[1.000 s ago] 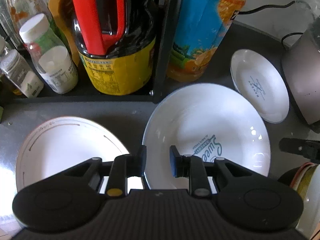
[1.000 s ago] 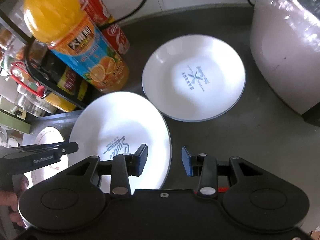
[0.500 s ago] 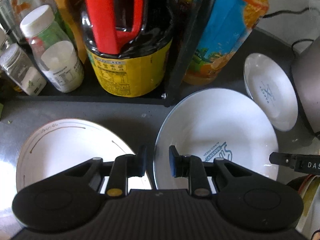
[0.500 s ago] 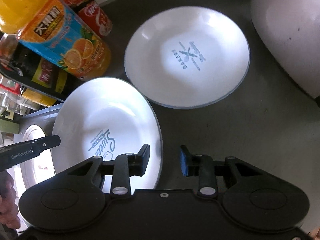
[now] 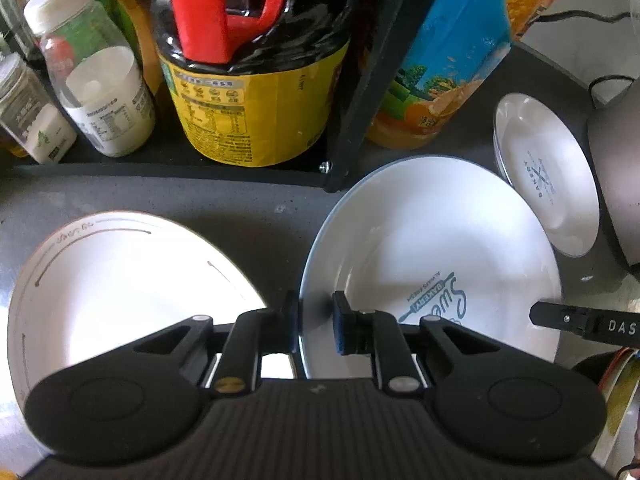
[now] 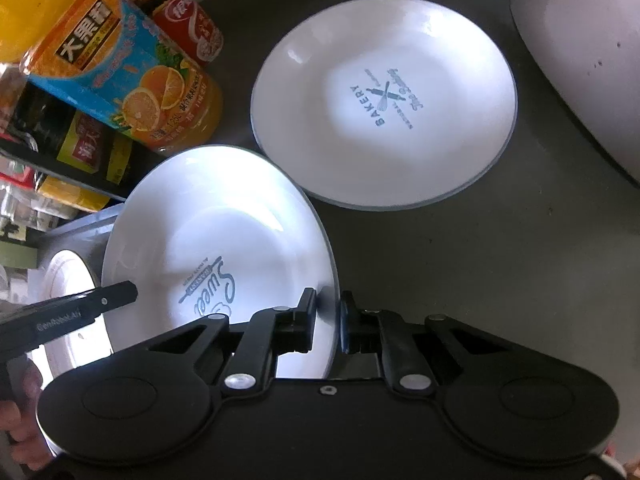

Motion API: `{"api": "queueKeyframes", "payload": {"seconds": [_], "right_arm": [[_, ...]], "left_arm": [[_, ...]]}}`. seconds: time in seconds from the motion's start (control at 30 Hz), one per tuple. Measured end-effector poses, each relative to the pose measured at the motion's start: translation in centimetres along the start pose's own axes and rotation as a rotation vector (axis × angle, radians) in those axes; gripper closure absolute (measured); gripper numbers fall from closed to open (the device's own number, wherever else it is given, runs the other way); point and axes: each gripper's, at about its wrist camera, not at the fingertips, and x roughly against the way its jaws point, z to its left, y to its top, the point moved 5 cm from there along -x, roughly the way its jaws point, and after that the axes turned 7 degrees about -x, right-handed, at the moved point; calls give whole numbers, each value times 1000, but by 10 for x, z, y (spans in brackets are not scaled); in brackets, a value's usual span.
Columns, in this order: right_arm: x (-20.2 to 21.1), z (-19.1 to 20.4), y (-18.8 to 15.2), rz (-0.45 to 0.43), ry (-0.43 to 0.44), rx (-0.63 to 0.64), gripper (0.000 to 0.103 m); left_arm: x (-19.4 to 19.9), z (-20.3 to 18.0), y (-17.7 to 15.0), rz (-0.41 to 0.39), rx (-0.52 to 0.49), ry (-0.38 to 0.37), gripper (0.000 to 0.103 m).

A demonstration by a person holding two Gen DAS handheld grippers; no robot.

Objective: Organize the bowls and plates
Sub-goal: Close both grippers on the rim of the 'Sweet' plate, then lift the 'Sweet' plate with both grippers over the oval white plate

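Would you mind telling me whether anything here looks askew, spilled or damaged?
Nothing looks spilled or broken. The one oddity is the Sweet plate: it appears tilted, with both grippers straddling its rim, the left gripper on one edge and the right gripper on the opposite edge. The Bakery plate lies flat on the dark counter.

The dark worktop (image 6: 460,280) carries three white plates: the Sweet plate (image 6: 224,232), the Bakery plate (image 6: 384,100) beside it, and a line-rimmed plate (image 5: 120,280).
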Motion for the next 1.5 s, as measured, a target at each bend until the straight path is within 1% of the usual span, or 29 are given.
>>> {"api": "queueKeyframes", "payload": {"seconds": [0.13,0.3,0.47,0.63,0.73,0.83,1.0,1.3,1.5], "right_arm": [[6,5,-2,-34,-22,47,90],[18,11,-3,-55,-8,88,91],[27,12,-6,-64,5,114,91],[36,19,-11,-76,17,165,91],[38,21,-13,-71,35,171,91],[39,24,-17,-58,56,171,91],[40,37,-23,-52,73,210,90],[39,69,-35,-39,108,286,91],[31,91,-44,-14,125,308,91]], "left_arm": [[4,4,-5,6,23,-19,89],[16,6,-5,-11,42,-24,89],[31,6,-7,-23,44,-11,89],[36,7,-10,-26,54,-2,89],[44,9,-13,-35,66,-2,89],[53,11,-16,-44,69,18,89],[62,18,-24,-52,102,43,89],[73,51,-45,-53,176,87,89],[79,72,-57,-53,224,106,89]]}}
